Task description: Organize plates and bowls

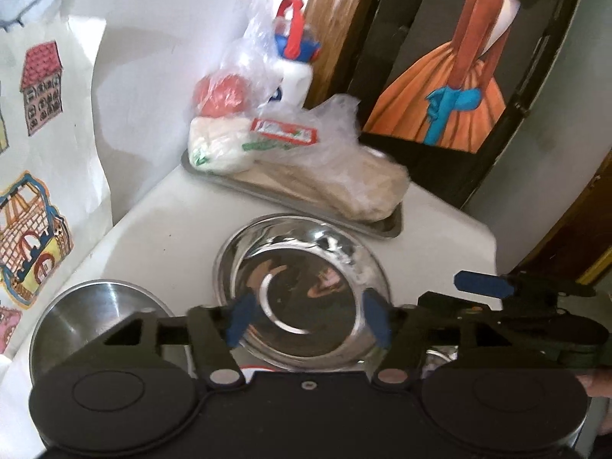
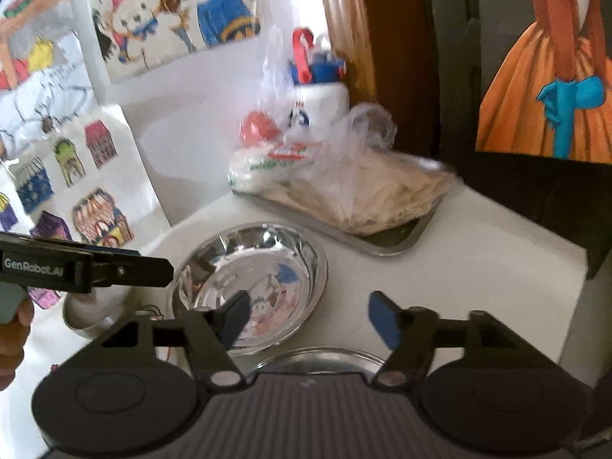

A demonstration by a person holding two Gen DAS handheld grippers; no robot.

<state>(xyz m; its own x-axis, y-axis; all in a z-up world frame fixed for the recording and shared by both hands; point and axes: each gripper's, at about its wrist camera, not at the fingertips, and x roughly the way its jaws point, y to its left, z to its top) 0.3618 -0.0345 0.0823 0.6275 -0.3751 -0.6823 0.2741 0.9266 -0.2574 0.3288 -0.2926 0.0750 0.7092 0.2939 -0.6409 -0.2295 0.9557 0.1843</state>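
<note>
On the white table (image 1: 160, 222), going from the left, the left wrist view showed a brushed steel dish (image 1: 95, 310) at the near left edge, half hidden behind the left gripper (image 1: 308, 321). That gripper's blue-padded jaws stood apart and held nothing, framing the polished steel bowl (image 1: 302, 290) that sat upright in the middle of the table. Behind the bowl lay a steel tray (image 1: 382, 225) loaded with plastic-wrapped food (image 1: 336, 168), and a white bottle with a blue and red cap (image 1: 296, 53) stood at the back. The right gripper (image 1: 482, 285) reached in from the right edge of this view, seen side-on.

The right wrist view showed the left gripper (image 2: 114, 267) coming in from the left, above a small white bowl (image 2: 88, 313) that the other view did not show clearly. The steel bowl (image 2: 248, 287) sat left of centre, the tray (image 2: 386, 244) behind it. The right gripper (image 2: 306, 317) was spread wide and empty. Only this view revealed a flat steel plate (image 2: 317, 359) near the camera, just in front of the bowl and partly hidden by the gripper body. A painting of an orange dress (image 2: 543, 107) leaned at the far right.
</note>
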